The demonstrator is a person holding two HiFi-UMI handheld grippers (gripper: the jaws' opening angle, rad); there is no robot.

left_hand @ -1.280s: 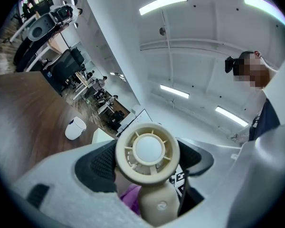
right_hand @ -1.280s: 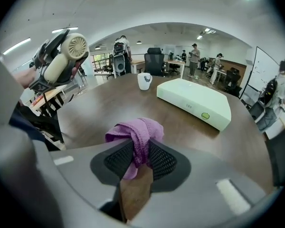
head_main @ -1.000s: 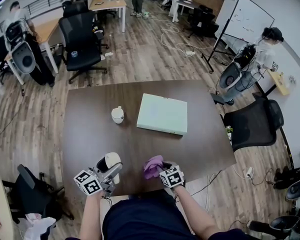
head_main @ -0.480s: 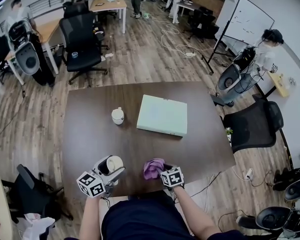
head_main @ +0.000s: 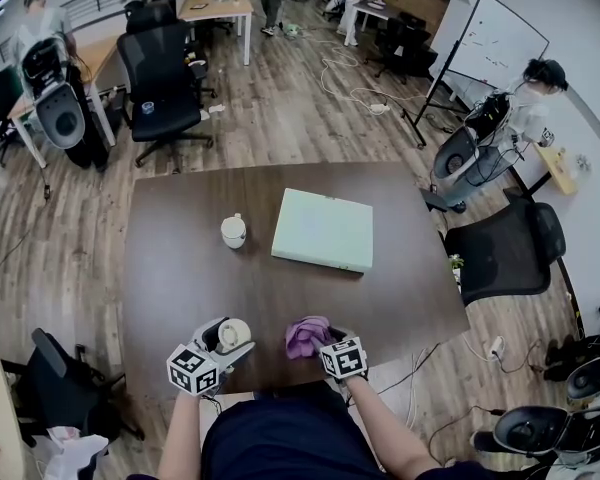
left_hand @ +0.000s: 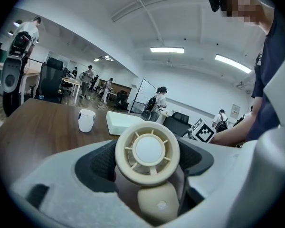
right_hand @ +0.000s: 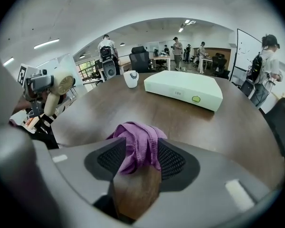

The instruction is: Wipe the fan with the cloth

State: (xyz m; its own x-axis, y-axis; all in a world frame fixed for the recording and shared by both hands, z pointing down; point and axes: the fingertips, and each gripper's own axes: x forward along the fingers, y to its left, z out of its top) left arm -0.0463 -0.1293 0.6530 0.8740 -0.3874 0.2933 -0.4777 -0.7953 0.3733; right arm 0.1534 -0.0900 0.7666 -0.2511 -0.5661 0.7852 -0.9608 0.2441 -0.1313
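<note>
Lower than in the earlier frame, the left gripper [head_main: 223, 346] is clamping the fan [left_hand: 148, 152] by its handle, long axis standing near upright between the jaws, grille facing back along them. Right gripper [right_hand: 137, 161] jaws have just been opening, purple cloth [right_hand: 135, 137] bunching loose between them. Wiping is not starting yet, with the cloth lying apart from the fan, off the left gripper's right side.

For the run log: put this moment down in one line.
left gripper: jaws shut on fan | right gripper: jaws just been opening, cloth between them on table | fan and cloth apart
</note>
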